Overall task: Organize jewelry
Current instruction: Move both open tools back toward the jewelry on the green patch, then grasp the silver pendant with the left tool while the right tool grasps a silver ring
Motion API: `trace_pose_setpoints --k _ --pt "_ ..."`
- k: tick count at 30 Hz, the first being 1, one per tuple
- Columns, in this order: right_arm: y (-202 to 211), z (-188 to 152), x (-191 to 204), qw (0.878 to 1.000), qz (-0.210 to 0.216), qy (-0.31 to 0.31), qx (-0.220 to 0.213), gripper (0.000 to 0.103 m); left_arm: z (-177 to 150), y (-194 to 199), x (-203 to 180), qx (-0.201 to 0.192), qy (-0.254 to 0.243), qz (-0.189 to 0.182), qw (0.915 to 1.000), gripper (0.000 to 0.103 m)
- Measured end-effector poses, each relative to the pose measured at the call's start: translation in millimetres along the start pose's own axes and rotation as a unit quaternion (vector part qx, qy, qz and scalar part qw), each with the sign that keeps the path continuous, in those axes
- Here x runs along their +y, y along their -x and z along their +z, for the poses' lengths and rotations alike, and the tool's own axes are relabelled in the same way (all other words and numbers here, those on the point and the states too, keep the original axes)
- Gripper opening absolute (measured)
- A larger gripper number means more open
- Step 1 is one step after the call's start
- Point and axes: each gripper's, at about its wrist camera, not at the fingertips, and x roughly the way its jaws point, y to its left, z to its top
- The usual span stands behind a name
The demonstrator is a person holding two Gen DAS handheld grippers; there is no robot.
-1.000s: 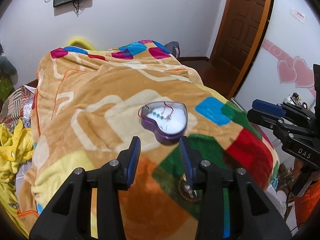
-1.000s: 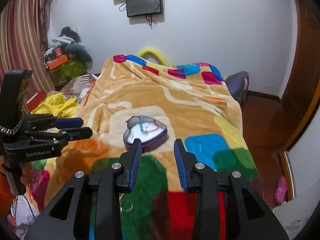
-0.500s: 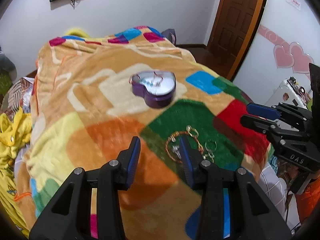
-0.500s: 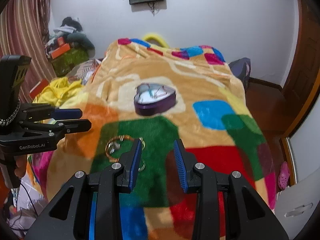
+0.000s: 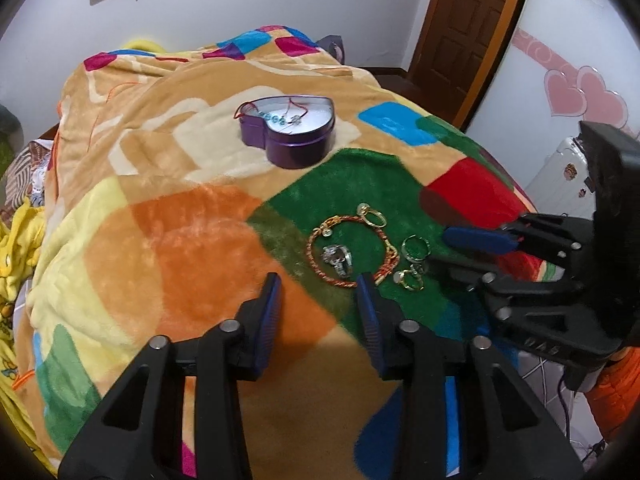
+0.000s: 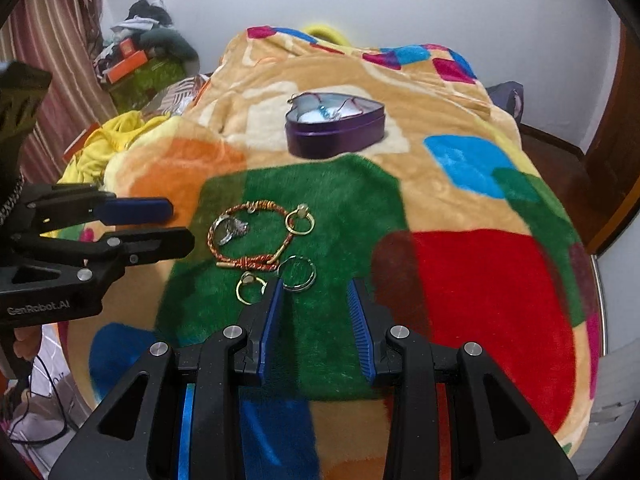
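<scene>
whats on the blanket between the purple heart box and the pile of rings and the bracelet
Nothing: in both wrist views the stretch from the purple heart-shaped box to the braided bracelet and rings is bare green blanket.

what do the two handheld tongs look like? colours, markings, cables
Both are black plastic with silver bolts and ribbed blue pads. The left tongs carry pale lettering on the side, blurred in the right wrist view. The right tongs read "DAS" in the left wrist view. An orange sleeve shows below them.

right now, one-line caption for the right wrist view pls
Open right gripper hovers over rings and a braided bracelet on the blanket's green patch, purple heart-shaped tin beyond.
</scene>
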Motion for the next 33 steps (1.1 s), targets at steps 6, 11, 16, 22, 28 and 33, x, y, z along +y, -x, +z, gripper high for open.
trace_pose_setpoints --k 6,11,16,22,28,33 --pt "1 0 0 1.000 0.006 0.006 -0.008 0.030 7 -9 -9 0.002 -0.014 -0.014 0.9998 0.020" --pt "-1 1 1 1.000 0.012 0.009 -0.016 0.026 15 -21 -11 0.007 -0.014 -0.016 0.9997 0.020" --pt "-4 2 2 1.000 0.020 0.013 -0.018 0.019 16 -34 -6 0.018 -0.006 -0.013 0.9997 0.020" --pt "-5 3 2 0.999 0.025 0.014 -0.023 0.019 14 -39 -3 0.018 -0.005 -0.005 0.9998 0.014" --pt "0 4 -2 0.999 0.025 0.004 -0.030 0.019 14 -37 -7 0.012 -0.012 0.003 0.9998 0.014" --pt "9 9 -5 0.999 0.018 0.000 -0.044 0.019 18 -25 -9 -0.003 -0.012 -0.003 0.9999 0.014"
